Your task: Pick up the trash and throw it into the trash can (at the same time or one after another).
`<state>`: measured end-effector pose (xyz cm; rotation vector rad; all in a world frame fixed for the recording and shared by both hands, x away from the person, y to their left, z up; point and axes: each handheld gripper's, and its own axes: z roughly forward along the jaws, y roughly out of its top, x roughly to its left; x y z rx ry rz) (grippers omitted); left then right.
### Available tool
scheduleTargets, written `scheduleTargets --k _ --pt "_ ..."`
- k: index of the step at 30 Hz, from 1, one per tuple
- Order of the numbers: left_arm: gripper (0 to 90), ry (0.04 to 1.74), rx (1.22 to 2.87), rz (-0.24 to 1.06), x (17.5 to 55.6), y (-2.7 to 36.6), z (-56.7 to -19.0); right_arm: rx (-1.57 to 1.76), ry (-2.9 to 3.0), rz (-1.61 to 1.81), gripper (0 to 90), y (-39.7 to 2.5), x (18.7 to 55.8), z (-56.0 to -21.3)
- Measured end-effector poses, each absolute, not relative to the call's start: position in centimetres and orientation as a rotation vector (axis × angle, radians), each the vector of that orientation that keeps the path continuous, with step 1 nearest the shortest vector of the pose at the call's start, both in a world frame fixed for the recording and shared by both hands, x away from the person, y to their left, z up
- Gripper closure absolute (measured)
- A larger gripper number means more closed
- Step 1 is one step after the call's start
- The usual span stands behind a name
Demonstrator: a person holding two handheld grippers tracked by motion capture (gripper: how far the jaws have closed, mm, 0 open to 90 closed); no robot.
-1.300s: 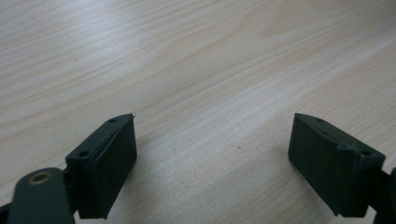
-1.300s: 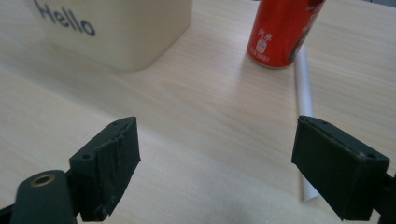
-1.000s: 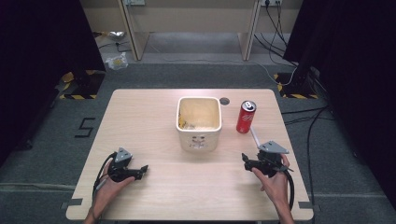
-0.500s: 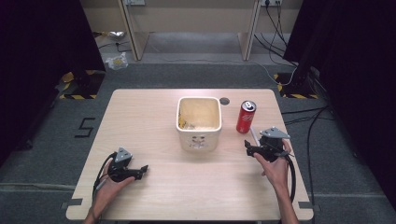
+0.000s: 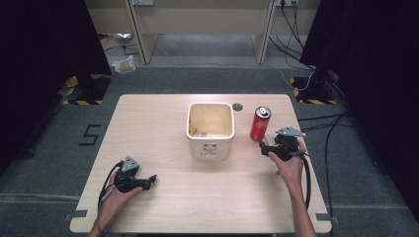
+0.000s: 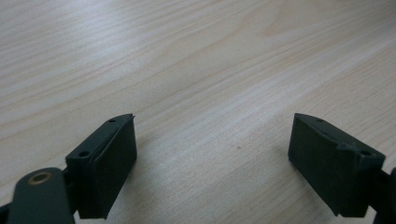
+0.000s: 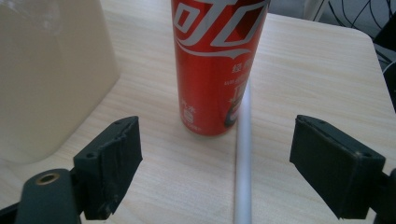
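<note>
A red soda can (image 5: 260, 123) (image 7: 215, 60) stands upright on the wooden table (image 5: 163, 118), just right of a cream square bin (image 5: 210, 128) (image 7: 46, 74). My right gripper (image 5: 264, 147) (image 7: 215, 172) is open, a short way in front of the can, with the can ahead between its jaws but apart from them. A thin pale rod-like streak (image 7: 243, 154) lies on the table in front of the can. My left gripper (image 5: 148, 180) (image 6: 212, 163) is open near the front left of the table, over bare wood.
The bin holds some scraps at its bottom. A round cable hole (image 5: 237, 106) lies in the table behind the bin. Desk legs and cables stand on the floor beyond the table's far edge. Black curtains flank both sides.
My right gripper has moved forward and a little left toward the soda can. The left gripper has stayed where it was.
</note>
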<state>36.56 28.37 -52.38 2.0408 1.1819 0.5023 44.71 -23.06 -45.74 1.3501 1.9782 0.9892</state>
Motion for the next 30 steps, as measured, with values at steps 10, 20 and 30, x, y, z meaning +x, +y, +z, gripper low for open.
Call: scheduleTargets --k 10,20,30 --pt "14.4 1.183 2.039 0.502 36.6 28.4 -52.4 1.333 1.975 0.998 15.7 -22.3 46.3 -45.6" --pt "14.4 1.183 2.039 0.502 36.6 28.4 -52.4 1.341 1.971 1.003 16.3 -21.7 48.1 -46.2" --pt "14.4 1.183 2.039 0.502 36.6 28.4 -52.4 1.315 1.966 1.028 18.5 -21.1 49.7 -46.6"
